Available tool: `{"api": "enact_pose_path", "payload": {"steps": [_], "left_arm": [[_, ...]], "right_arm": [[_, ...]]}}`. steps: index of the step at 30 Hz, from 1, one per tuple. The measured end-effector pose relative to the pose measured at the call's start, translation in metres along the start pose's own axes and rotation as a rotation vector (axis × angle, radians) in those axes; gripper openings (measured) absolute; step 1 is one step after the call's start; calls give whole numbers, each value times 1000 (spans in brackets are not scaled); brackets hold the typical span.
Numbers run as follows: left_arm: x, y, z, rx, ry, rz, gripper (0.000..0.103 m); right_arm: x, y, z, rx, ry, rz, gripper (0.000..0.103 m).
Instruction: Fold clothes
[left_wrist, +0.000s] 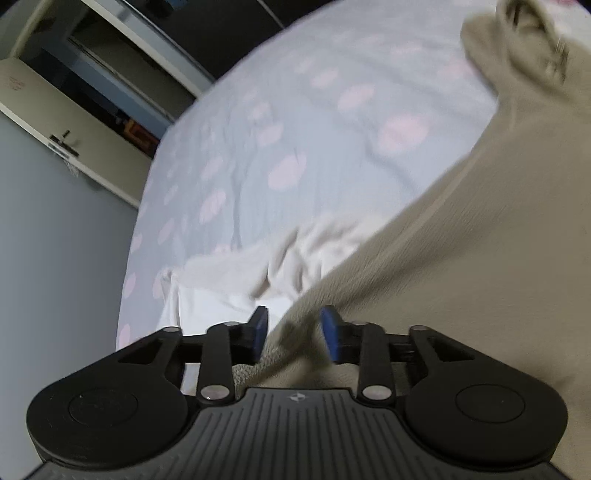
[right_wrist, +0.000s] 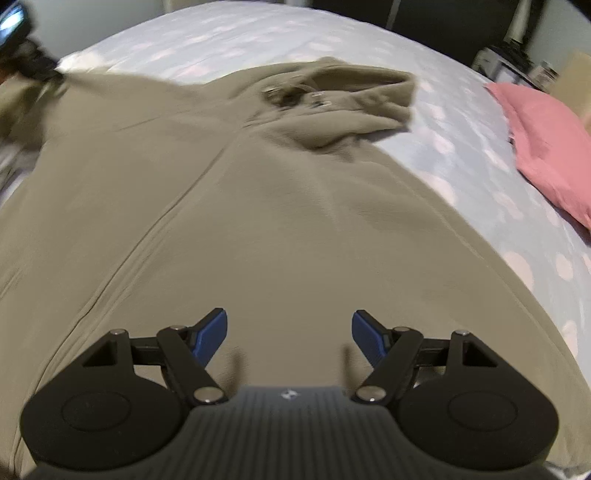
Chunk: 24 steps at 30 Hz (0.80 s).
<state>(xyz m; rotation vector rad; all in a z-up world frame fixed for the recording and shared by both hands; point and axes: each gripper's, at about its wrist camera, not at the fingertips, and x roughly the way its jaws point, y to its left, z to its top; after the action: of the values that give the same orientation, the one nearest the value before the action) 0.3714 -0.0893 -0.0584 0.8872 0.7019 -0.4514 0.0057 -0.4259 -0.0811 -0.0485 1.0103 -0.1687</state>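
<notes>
On a bed sheet (right_wrist: 461, 122) of pale blue with pink blotches, an olive-green hooded sweatshirt (right_wrist: 280, 206) is spread flat, its hood (right_wrist: 347, 103) bunched at the far end, ahead of the right gripper (right_wrist: 290, 338). The fabric is judged to be a soft, fairly thick fleece: limp, not slippery, light enough to be lifted by one edge, but apt to sag and drag if taken up at a single point. A seam or hem, or the sleeve edges, are judged the best places to be gripped, with a fold of cloth pinched well between the pads.

The right gripper is held wide open just above the sweatshirt's body; nothing is seen between its jaws and no cloth is pinched. The left gripper (left_wrist: 293, 332) is seen partly open at the garment's side edge, where a ridge of the olive fabric runs up between its blue pads (left_wrist: 330, 332); the pads do not appear to press on it, so the cloth is judged not to be clamped.

To the left of that gripper a crumpled white garment (left_wrist: 280, 258) lies on the sheet. A pink garment (right_wrist: 546, 147) lies well off to the right of the right gripper.
</notes>
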Motion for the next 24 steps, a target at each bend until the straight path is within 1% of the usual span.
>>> {"api": "enact_pose_path", "payload": {"steps": [1, 3, 4, 6, 7, 8, 9, 10, 12, 15, 20, 21, 22, 24], "left_arm": [[-9, -1, 1, -13, -20, -21, 40], [-27, -5, 1, -36, -57, -61, 40], [-34, -9, 1, -35, -63, -72, 40], [-50, -18, -3, -32, -77, -97, 40], [-57, -23, -6, -34, -85, -116, 40], [-65, -28, -11, -39, -91, -142, 40], [-72, -34, -16, -46, -92, -165, 40], [-79, -41, -24, -52, -91, -192, 40], [-92, -54, -41, -61, -82, -241, 40], [-104, -73, -73, -49, -38, -303, 40], [-108, -94, -129, -76, 89, -418, 40], [-109, -99, -138, -60, 118, -439, 40], [-112, -105, -145, -31, 132, -445, 40], [-119, -117, -158, 16, 153, -450, 41]], "right_arm": [[-2, -7, 1, 21, -7, -12, 77], [-6, -22, 0, 74, -20, -40, 77], [-8, -31, -2, 105, -24, -57, 77], [-12, -49, -8, 172, -27, -92, 71], [-14, -56, -13, 208, -24, -101, 65], [-15, -63, -19, 244, -16, -97, 57], [-16, -68, -25, 278, -9, -91, 54], [-16, -71, -32, 302, -1, -75, 52], [-16, -75, -45, 349, 16, -42, 52], [-16, -70, -64, 378, 44, -4, 52], [-6, -50, -91, 324, 121, 11, 52], [-2, -46, -95, 310, 142, 15, 52], [0, -42, -99, 297, 163, 11, 52], [1, -37, -104, 277, 172, -14, 52]]}}
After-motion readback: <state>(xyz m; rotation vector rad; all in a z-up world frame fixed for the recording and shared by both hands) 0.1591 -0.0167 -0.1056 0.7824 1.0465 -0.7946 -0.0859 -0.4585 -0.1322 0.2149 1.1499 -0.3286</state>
